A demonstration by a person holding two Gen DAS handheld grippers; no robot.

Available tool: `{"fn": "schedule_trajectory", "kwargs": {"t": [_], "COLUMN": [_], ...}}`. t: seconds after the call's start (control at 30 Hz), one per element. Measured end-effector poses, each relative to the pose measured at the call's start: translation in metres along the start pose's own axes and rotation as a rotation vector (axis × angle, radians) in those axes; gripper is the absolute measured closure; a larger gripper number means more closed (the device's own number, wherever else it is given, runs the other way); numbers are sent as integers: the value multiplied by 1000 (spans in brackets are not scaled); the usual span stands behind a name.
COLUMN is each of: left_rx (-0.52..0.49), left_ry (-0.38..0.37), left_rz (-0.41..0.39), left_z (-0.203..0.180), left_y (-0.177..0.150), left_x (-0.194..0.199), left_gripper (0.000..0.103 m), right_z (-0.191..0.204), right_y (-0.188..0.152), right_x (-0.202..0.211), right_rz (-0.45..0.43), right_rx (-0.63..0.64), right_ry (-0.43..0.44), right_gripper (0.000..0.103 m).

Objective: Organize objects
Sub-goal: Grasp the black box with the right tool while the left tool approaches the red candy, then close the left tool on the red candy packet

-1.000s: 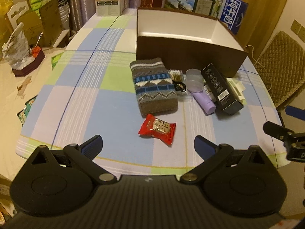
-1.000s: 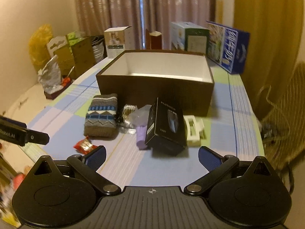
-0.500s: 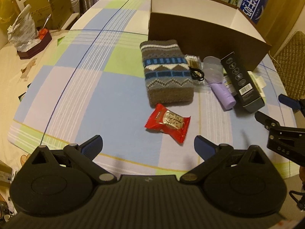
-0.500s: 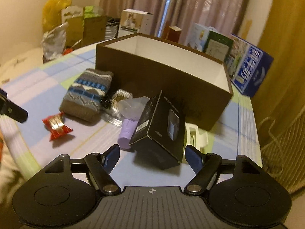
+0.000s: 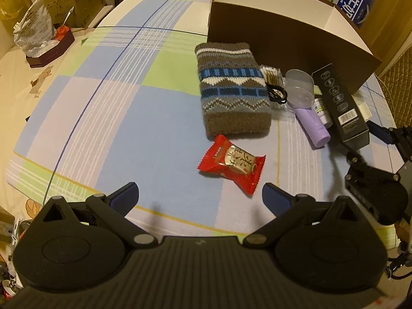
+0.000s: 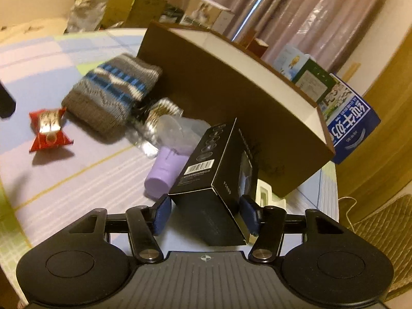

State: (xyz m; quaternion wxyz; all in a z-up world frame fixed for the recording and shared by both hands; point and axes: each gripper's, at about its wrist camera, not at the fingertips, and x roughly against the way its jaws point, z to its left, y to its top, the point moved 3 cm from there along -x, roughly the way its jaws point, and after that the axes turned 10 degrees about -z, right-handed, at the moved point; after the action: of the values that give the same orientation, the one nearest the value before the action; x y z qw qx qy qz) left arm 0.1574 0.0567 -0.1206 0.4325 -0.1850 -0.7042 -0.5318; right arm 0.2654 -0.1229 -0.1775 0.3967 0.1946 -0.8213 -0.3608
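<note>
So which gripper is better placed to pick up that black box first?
The right gripper: its jaws are closing with the black box between them. The left gripper hangs open above the red candy, well away.

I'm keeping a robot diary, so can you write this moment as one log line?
right gripper: closing, black box between fingers | left gripper: open, above red candy | brown box: nothing placed yet

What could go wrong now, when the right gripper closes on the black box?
1. The right gripper is closing near one end of the black box, so the box may tilt or slip when lifted.
2. The box leans on the purple tube; lifting it may roll the tube.
</note>
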Motion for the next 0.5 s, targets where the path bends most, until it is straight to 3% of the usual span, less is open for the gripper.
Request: {"fn": "schedule_trajectory", "kwargs": {"t": [0.1,0.27,0.37,0.5], "left_rx": [-1,-10,-21,-35], "left_ry": [-8,-27,-45,-61], "left_rz": [4,9,9,7], "left_z": [-2,-7,-11,-17], "left_y": [-2,-5,-7,-8], "left_x": [-1,-6,-10,-19], "left_gripper": [2,2,3,8], "right_z": [-15,-65,-86,-101], "right_y": [2,-6,-15,-23], "right_x": [8,25,33,42], "right_rz": [-6,29,68,111], "right_rx": [-116,-537,-727,-823], "right_ry": [10,99,147,153], "right_gripper": [53,58,60,58]}}
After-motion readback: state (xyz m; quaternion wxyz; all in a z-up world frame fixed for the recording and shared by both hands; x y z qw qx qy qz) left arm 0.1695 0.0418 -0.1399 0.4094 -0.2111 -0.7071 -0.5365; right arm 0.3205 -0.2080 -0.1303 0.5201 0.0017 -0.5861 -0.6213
